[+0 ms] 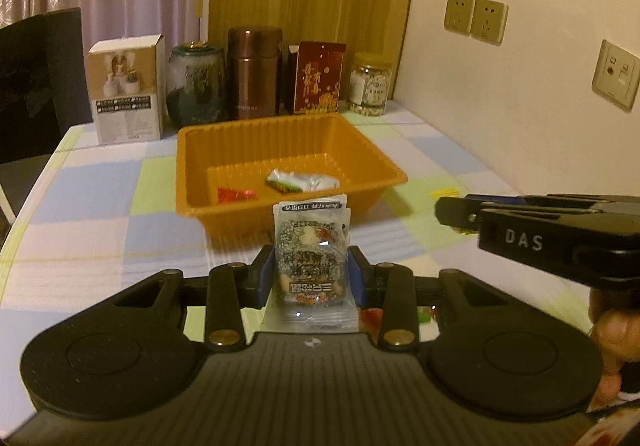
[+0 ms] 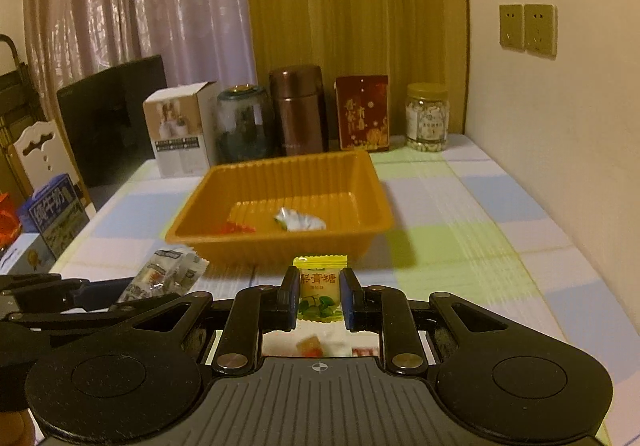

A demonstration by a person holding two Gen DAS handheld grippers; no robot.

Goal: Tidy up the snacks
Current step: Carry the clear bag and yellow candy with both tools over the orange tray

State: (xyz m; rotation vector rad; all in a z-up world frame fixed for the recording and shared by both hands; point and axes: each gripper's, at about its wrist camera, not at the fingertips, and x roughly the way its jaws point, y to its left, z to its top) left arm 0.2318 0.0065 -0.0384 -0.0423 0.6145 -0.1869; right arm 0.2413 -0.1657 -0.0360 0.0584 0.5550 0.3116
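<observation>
An orange plastic tray [image 1: 192, 150] with ribbed walls sits on the checked table [image 1: 100, 214], and two snacks lie on its floor: a small red-wrapped piece [image 1: 236, 195] toward its left and a white packet with green print [image 1: 302, 181] nearer the middle. The two lie apart from each other.

The left gripper [image 1: 311, 270] holds its jaws pinched on a clear snack packet [image 1: 310, 242] printed in black and white, which stands upright between them, just in front of the tray's near wall. The right gripper [image 2: 319, 300] has its jaws pinched on a yellow candy [image 2: 320, 288] with green leaves on its wrapper, also short of the tray's near rim.

Behind the tray, along the curtain, stand a white carton [image 1: 126, 88], a dark glass jar [image 1: 196, 82], a brown flask [image 1: 254, 72], a red box [image 1: 318, 78] and a clear jar [image 1: 370, 84] filled with pale pieces.
</observation>
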